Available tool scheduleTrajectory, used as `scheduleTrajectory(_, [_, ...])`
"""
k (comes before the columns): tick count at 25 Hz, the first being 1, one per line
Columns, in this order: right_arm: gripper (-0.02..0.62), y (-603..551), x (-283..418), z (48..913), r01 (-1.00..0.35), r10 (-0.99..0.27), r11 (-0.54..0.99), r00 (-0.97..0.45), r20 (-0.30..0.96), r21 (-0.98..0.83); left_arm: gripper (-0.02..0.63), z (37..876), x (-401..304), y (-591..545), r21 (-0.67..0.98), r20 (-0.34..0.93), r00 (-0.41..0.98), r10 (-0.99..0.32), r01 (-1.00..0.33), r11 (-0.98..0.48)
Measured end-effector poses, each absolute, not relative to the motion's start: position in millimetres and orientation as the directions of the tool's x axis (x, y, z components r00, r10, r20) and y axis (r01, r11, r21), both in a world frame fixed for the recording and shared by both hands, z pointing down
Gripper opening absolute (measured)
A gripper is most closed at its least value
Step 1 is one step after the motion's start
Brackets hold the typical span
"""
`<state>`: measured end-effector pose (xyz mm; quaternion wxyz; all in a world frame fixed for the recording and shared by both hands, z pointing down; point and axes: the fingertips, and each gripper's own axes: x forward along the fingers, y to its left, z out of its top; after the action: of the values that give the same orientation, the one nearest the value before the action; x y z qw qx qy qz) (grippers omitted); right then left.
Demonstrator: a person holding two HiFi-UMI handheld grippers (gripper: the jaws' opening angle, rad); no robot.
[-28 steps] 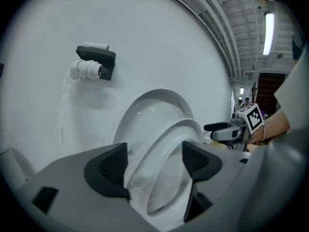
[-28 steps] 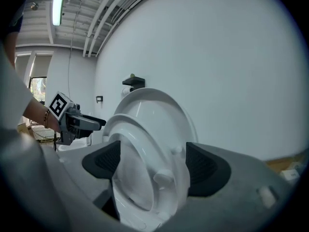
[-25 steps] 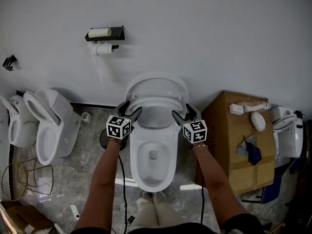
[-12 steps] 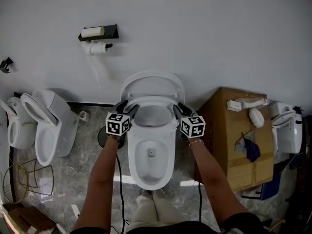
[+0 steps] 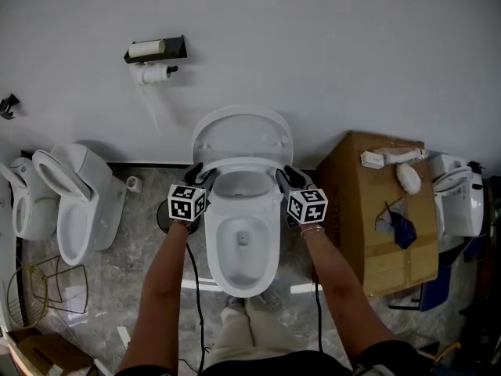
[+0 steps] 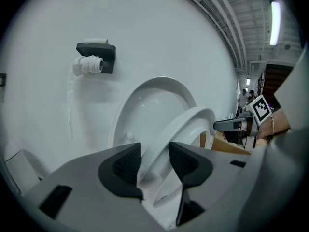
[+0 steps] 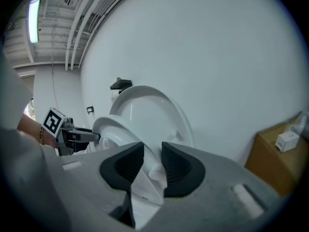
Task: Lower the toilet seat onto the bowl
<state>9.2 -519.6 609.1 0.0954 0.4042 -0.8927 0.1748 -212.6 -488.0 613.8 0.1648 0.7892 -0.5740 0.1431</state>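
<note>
A white toilet stands against the wall with its lid [image 5: 243, 134] upright. The toilet seat [image 5: 243, 165] leans forward off the lid, above the bowl [image 5: 243, 276]. My left gripper [image 5: 200, 176] is at the seat's left edge and my right gripper [image 5: 288, 177] at its right edge. In the left gripper view the seat [image 6: 193, 122] runs between the pads of my left gripper [image 6: 154, 161], whose jaws have just been closing on it. In the right gripper view my right gripper [image 7: 152, 164] has just closed its jaws on the rim of the seat [image 7: 113, 129].
A toilet-paper holder [image 5: 155, 53] hangs on the wall at upper left. A cardboard box [image 5: 368, 218] with small items on it stands close to the toilet's right. Another toilet [image 5: 78, 202] and a wire basket [image 5: 27, 292] are at the left. A cable [image 5: 196, 304] lies on the floor.
Both grippers have closed in on the seat's side edges. The seat has tipped forward, away from the upright lid, and both hands have sunk a little.
</note>
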Motion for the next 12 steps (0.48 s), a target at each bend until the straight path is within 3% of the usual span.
scheduleTrajectory(12, [0.11, -454, 23, 615, -0.77, -0.695, 0.608, -0.634, 0.34, -0.193, 0.179, 616, -199, -423, 0.115, 0.422, 0.345, -0.838, -0.938, -0.328])
